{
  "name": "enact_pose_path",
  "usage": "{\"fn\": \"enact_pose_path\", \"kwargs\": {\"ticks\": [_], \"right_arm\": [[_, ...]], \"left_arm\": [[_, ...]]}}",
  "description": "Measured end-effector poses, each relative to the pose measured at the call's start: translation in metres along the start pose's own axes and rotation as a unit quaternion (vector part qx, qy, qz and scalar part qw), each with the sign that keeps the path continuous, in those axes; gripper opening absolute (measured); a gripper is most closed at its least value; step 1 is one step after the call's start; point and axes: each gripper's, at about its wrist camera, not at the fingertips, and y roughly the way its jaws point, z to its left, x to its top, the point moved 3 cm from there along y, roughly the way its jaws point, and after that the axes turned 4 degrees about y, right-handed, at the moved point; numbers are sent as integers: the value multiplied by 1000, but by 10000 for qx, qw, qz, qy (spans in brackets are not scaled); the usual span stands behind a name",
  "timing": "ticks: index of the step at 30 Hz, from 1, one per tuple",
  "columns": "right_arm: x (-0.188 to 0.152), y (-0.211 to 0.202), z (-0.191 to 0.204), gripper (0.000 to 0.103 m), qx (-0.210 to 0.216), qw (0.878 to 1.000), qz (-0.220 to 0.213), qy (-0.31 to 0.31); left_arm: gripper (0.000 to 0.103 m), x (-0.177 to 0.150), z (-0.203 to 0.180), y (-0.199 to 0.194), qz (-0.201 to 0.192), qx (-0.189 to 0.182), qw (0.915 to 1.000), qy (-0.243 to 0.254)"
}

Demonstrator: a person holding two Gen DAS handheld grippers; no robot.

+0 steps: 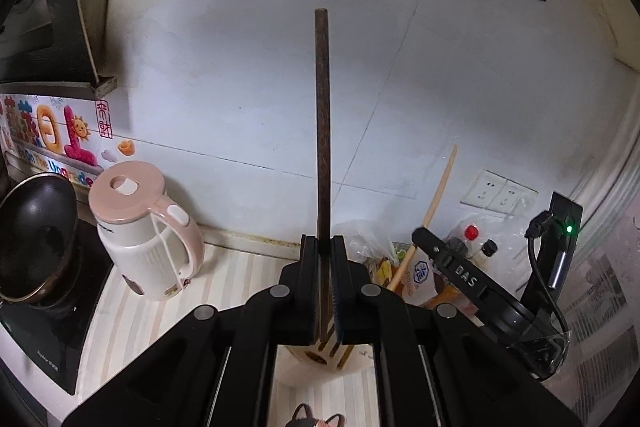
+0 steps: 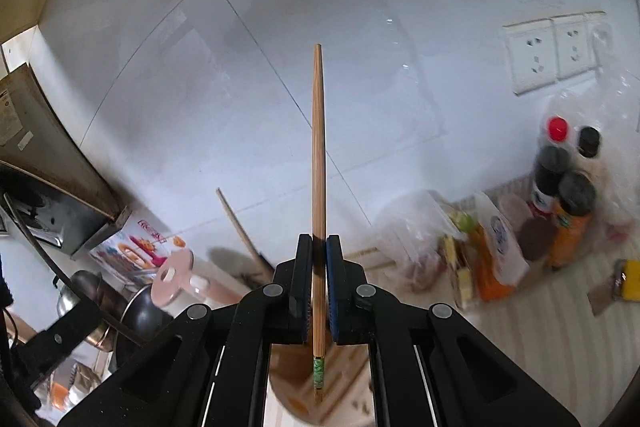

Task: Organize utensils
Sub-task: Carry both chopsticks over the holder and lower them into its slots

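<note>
My left gripper (image 1: 325, 283) has its jaws clamped on a dark chopstick (image 1: 322, 131); its long axis runs 6 to 12 o'clock, free tip at 12, wall behind. The right gripper (image 2: 319, 287) is clamped on a pale bamboo chopstick (image 2: 318, 163), same axis, green-banded end at 6, over the wooden holder (image 2: 320, 379) on the tabletop (image 2: 560, 327). I'd keep both sticks vertical w/ steady grip, then lower them straight into holder slots.

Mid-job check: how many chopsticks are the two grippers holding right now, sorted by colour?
Dark brown wooden chopstick, in the left gripper: 1
Light bamboo chopstick with a green band, in the right gripper: 1
Total held: 2
</note>
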Motion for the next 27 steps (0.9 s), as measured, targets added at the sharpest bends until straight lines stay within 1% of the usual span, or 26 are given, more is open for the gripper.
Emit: {"fn": "enact_pose_path", "kwargs": {"ticks": [4, 9, 16, 19, 23, 24, 25, 26, 27], "right_arm": [[6, 24, 3, 7, 64, 9998, -128, -158], [7, 50, 1, 7, 87, 9991, -248, -322], [0, 67, 1, 7, 56, 9975, -305, -633], [-6, 69, 2, 7, 88, 9966, -191, -794], [-13, 72, -4, 8, 179, 9956, 317, -869], [-13, 71, -6, 10, 249, 9953, 452, -818], [-13, 68, -8, 19, 272, 9952, 527, -781], [-13, 64, -10, 28, 307, 9950, 584, -751], [-12, 59, -11, 31, 406, 9944, 634, -744]], "left_arm": [[3, -3, 0, 22, 146, 84, 9999, -35], [3, -10, 1, 47, 229, 367, 9990, 76], [4, -18, -4, 74, 334, 470, 9980, 267], [4, -24, -5, 81, 458, 454, 9975, 287], [7, -26, -4, 77, 691, 360, 9969, 95], [10, -26, -6, 74, 721, 322, 9968, 91], [12, -25, -7, 70, 702, 338, 9969, 104], [24, -24, -7, 64, 634, 374, 9972, 109], [46, -23, -7, 57, 568, 400, 9975, 87]]}}
